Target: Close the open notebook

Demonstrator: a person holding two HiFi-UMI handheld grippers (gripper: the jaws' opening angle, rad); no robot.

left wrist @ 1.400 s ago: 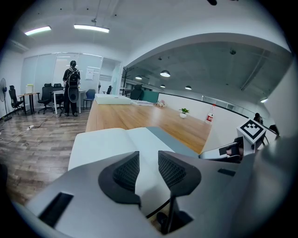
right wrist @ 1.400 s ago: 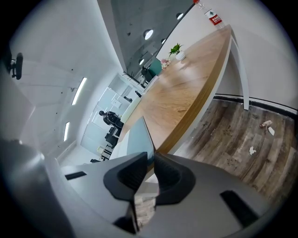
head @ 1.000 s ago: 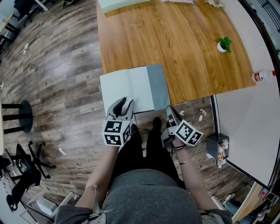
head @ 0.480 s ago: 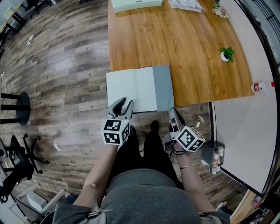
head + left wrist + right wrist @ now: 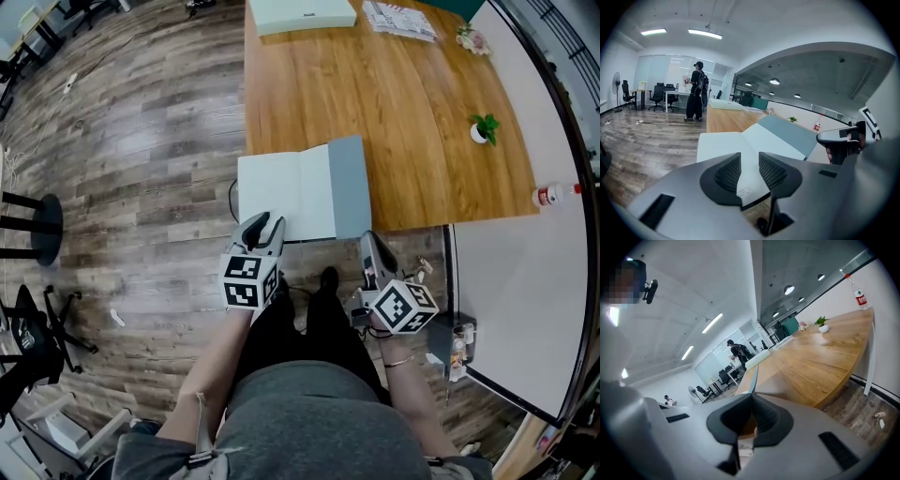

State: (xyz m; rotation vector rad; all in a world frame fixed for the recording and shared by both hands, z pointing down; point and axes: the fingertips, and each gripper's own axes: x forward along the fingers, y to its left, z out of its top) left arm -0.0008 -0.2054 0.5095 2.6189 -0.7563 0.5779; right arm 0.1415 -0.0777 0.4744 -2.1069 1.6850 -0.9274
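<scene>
Your right gripper (image 5: 367,241) pinches the grey cover (image 5: 349,187) of the notebook (image 5: 286,192), left gripper (image 5: 263,225) spread; fold it leftward until flat

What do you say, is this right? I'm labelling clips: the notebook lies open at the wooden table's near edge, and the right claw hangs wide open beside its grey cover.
Not quite. The right claw is shut, pinching the grey cover's edge, as the right gripper view shows. The notebook does lie open at the wooden table's near edge.
</scene>
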